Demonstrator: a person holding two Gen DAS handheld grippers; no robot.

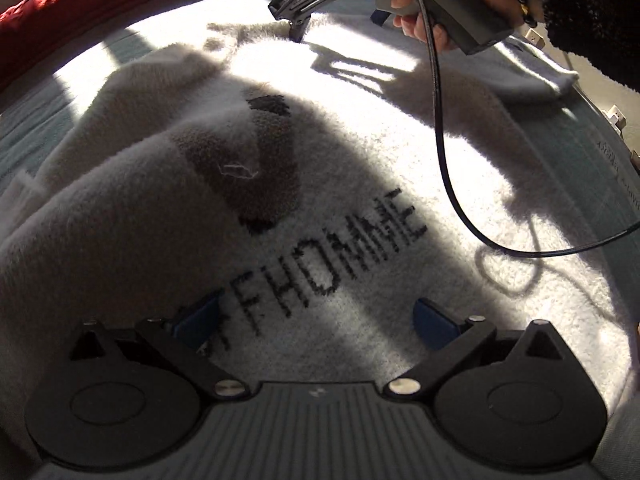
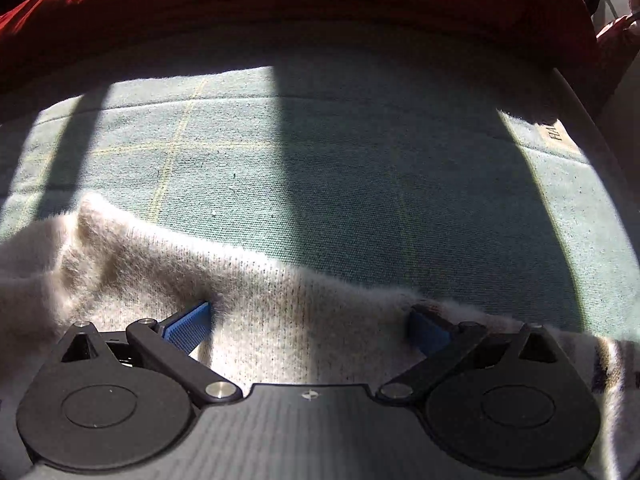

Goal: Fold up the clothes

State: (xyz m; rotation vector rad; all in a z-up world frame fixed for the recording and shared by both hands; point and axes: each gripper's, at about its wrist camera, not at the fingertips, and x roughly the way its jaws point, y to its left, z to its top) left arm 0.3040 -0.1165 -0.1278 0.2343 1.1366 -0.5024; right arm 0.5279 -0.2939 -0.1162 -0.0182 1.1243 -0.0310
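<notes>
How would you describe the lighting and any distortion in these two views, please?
Left wrist view: hard sunlight blows out parts of the white sweater, while a broad shadow crosses its lettering; the right tool and its cable cast crisp shadows. Right wrist view: bright bands alternate with dark shadow across the green blanket. Both views curve strongly at the edges from the fisheye.

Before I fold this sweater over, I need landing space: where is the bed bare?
Bare pale green blanket lies between the white sweater edge and the red bedding. The sweater itself fills the near side, with both grippers, left gripper and right gripper, open over it.
</notes>
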